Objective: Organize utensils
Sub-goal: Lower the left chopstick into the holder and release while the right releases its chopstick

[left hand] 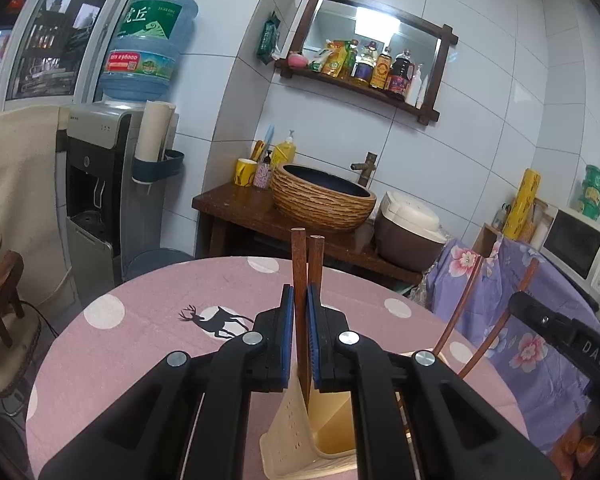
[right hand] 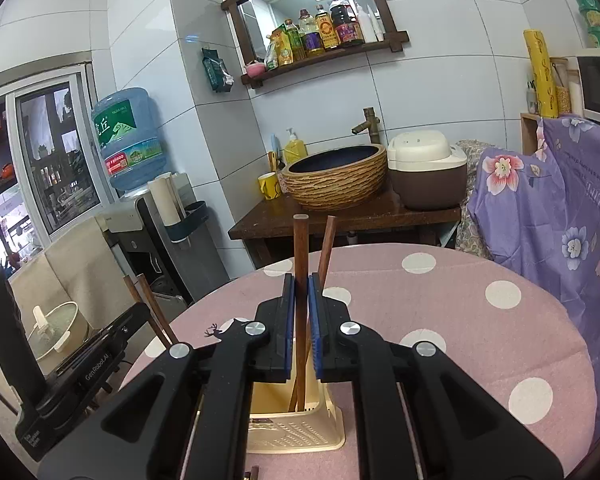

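Note:
In the left wrist view my left gripper (left hand: 300, 294) is shut on a pair of brown wooden chopsticks (left hand: 299, 264) that stand upright, tips down in a beige perforated utensil holder (left hand: 296, 420) on the pink dotted table (left hand: 140, 344). The right wrist view has my right gripper (right hand: 301, 280) shut on another pair of chopsticks (right hand: 300, 248): one upright between the pads, one leaning behind them. Their lower ends reach into the same beige holder (right hand: 300, 428). Each gripper shows at the edge of the other's view: the right gripper's body (left hand: 560, 332) and the left gripper's body (right hand: 100, 344).
Behind the round table stands a dark wooden counter (left hand: 236, 208) with a woven basin (left hand: 320, 200), a rice cooker (left hand: 410, 224) and cups. A water dispenser (left hand: 100, 184) is at the left. Purple floral cloth (right hand: 560, 208) covers furniture at the right, under a microwave (left hand: 580, 244).

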Tool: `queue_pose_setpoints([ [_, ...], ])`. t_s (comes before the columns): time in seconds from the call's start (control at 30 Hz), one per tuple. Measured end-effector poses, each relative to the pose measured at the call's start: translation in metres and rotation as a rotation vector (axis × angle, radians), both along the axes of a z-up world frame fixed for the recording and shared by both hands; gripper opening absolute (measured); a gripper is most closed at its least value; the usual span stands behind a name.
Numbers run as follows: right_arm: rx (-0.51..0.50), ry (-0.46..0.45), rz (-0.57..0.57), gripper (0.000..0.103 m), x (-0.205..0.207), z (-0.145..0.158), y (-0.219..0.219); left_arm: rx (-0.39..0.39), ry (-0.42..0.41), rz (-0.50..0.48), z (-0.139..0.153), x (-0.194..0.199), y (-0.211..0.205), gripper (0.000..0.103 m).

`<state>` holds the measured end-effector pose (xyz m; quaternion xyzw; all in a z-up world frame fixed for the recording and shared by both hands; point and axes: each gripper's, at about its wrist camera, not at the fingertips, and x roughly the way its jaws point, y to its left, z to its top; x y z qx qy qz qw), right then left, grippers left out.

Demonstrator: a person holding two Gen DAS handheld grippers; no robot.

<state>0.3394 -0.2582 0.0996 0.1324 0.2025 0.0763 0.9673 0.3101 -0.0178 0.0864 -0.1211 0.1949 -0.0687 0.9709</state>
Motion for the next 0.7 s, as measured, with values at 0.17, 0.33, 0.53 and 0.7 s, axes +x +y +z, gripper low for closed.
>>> queue_pose_setpoints([
  [0.17,-0.002,-0.004,0.01,0.008,-0.005,-0.003,-0.002,0.003,0.021,-0.025,0.002,-0.005,-0.001,0.014],
  [0.33,-0.024,-0.021,0.0,0.043,-0.03,-0.007,-0.005,-0.009,0.021,-0.056,-0.001,-0.03,0.007,0.052],
  [0.53,-0.09,0.057,0.019,0.054,-0.066,-0.036,-0.003,0.051,0.128,-0.071,-0.033,-0.066,0.017,0.053],
  [0.7,-0.117,0.231,0.092,0.054,-0.093,-0.094,0.008,0.1,0.242,-0.05,-0.08,-0.09,0.026,0.051],
])
